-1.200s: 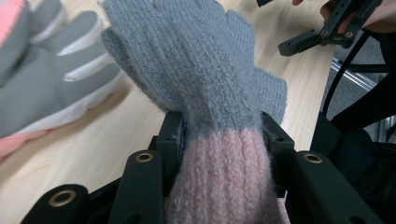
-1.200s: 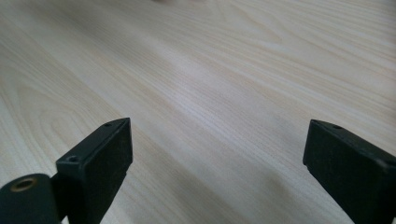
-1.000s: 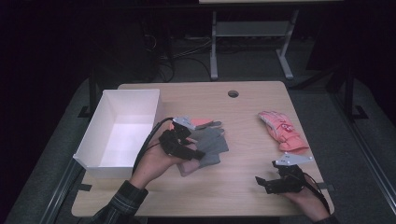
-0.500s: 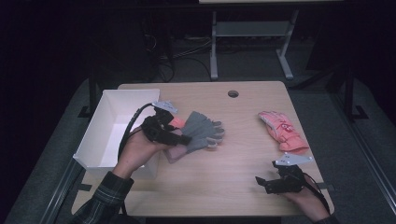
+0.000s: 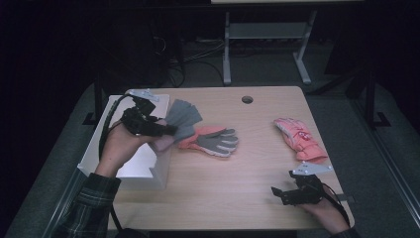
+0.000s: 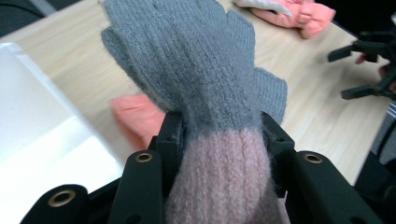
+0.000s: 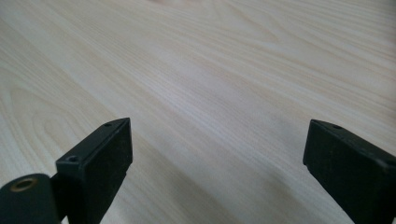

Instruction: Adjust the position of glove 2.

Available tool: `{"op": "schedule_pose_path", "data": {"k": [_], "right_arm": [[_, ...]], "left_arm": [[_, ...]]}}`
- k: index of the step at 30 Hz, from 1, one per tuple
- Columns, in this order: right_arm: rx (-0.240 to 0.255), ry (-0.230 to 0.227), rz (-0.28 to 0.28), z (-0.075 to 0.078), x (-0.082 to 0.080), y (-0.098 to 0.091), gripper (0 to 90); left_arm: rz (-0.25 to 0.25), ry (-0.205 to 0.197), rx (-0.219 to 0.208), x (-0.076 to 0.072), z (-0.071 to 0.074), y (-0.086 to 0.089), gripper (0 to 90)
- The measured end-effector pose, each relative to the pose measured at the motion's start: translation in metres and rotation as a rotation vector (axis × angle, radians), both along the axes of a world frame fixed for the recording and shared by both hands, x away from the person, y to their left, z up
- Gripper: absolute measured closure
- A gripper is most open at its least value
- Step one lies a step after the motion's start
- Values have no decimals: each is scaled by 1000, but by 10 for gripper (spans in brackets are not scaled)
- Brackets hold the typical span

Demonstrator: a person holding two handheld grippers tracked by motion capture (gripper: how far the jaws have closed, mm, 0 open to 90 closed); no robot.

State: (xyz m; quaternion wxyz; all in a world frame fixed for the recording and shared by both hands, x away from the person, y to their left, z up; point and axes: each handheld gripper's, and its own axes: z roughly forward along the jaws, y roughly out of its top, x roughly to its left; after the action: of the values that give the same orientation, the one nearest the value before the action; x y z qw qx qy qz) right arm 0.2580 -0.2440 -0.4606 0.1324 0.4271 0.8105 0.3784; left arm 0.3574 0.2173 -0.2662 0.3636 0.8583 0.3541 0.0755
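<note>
Up and leftward goes the left claw since a second ago, carrying the grey knit glove off the worktop — it now hangs at the near right edge of the white box, fingers fanned upward. Where that glove lay, an orange glove with a grey palm is uncovered, flat on the wood.

Biggest first: one worktop, pale wood, with a round hole near its far edge. One white box at the left end; the person's hand and the claw cover much of its inside, and the part that shows looks bare. Three gloves counted: the grey knit one, the orange and grey one mid-worktop, and a pink glove well apart at the right.

From the left gripper view the left claw pinches the grey knit glove at its pink cuff, a jaw pressed in on each side.

Down at the near right corner the right claw has not budged — jaws spread wide over bare wood, gripping nothing.
</note>
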Motion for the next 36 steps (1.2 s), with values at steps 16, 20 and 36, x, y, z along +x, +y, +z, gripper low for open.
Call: {"op": "schedule_pose_path", "data": {"k": [16,20,36], "right_arm": [[-13,16,22,-2,4,4,79],[-11,20,19,-3,5,5,79],[-17,21,22,-4,4,4,79]], "left_arm": [[247,-10,0,27,-29,79,596],[284,6,23,33,-42,88,596],[364,127,189,58,-116,111,582]]}}
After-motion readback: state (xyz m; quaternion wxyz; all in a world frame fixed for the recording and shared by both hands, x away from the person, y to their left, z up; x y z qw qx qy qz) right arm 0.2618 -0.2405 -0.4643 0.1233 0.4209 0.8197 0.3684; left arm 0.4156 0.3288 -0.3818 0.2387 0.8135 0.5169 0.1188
